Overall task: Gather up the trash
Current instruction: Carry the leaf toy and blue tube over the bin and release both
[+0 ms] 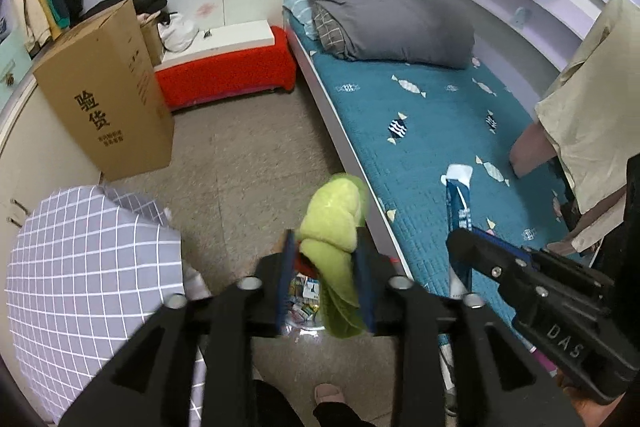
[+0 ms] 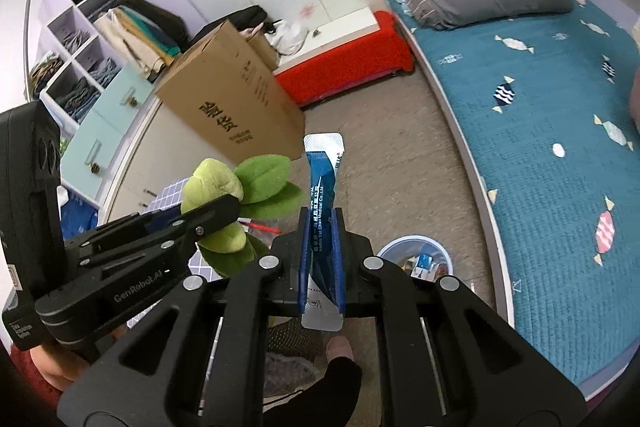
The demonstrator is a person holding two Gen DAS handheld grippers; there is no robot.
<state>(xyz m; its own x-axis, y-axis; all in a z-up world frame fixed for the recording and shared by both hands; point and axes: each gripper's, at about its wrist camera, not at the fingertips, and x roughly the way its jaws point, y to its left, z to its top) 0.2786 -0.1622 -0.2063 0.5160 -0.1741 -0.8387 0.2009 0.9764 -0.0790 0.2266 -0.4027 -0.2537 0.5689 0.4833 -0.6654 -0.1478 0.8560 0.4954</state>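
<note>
Left gripper [image 1: 326, 279]: holds a green plush toy between its blue pads, jaws part-way apart; whether the pads press on it I cannot tell. In the right wrist view it comes in from 9 o'clock.
Plush toy [image 1: 334, 223]: soft, yellow-green, with darker green leaves at its far end. Its long axis runs along the fingers, the top pointing to 12 o'clock in the left wrist view and the tail hanging toward 6 o'clock. In the right wrist view it lies at 9 o'clock of the packet.
Trash bin [image 2: 416, 241]: round, pale rim, on the floor beside the bed, with small boxes and wrappers inside. In the left wrist view it lies under the toy; in the right wrist view it is at 3 o'clock of the right gripper.
Right gripper [image 2: 322, 251]: jaws nearly closed, clamped on a thin blue packet.
Packet [image 2: 322, 195]: flat and long, blue with white sealed ends and printed text. Its long axis runs along the fingers, upper end to 12 o'clock, lower end sticking out behind the pads at 6 o'clock.
Cardboard box [image 1: 106, 95]: tall, brown, black printing, at 10 o'clock on the floor.
Red bench [image 1: 226, 71]: low, at 12 o'clock, against the wall.
Bed [image 1: 420, 131]: teal cover with a candy pattern, at 2 o'clock; a folded grey quilt [image 1: 390, 15] at its head.
Foot [image 2: 340, 347]: a person's toe at 6 o'clock.
</note>
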